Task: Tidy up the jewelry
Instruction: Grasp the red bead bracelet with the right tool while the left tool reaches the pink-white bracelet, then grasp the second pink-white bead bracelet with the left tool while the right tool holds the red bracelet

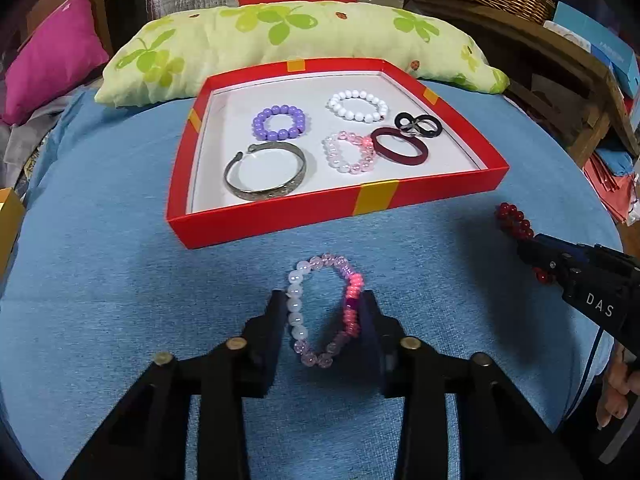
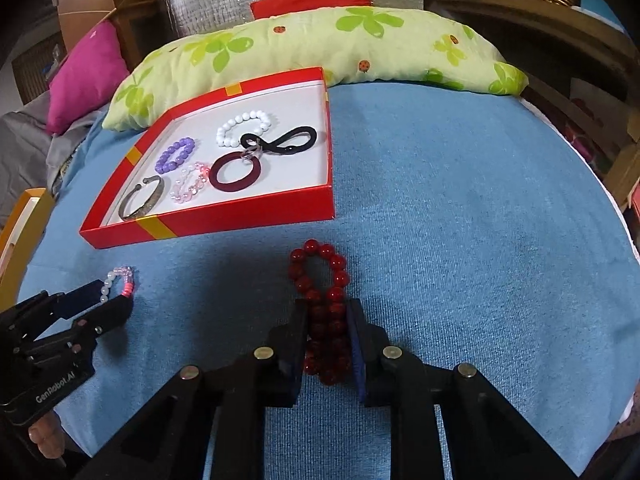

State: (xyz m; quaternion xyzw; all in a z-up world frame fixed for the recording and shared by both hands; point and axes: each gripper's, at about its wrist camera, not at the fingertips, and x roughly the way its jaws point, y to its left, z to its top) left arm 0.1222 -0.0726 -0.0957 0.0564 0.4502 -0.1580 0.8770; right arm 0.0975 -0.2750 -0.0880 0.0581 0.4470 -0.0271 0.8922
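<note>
A red box lid (image 1: pixel 376 199) (image 2: pixel 256 218) with a white inside holds several bracelets and hair ties. My left gripper (image 1: pixel 323 300) has closed on a pink and white bead bracelet (image 1: pixel 298 312) (image 2: pixel 120 280) lying on the blue cloth in front of the box; both fingers press its sides. My right gripper (image 2: pixel 327 308) is closed on a dark red bead bracelet (image 2: pixel 324 292) (image 1: pixel 514 220), squeezed into a narrow loop on the cloth to the right of the box.
In the box lie a purple bead bracelet (image 1: pixel 279 122), a white bead bracelet (image 1: pixel 357 106), a metal cuff (image 1: pixel 266 176), a pink bead bracelet (image 1: pixel 348 152), a maroon hair tie (image 1: pixel 399 147) and a black one (image 1: pixel 418 125). A green pillow (image 1: pixel 280 44) lies behind. A yellow box (image 2: pixel 24 220) stands at the left.
</note>
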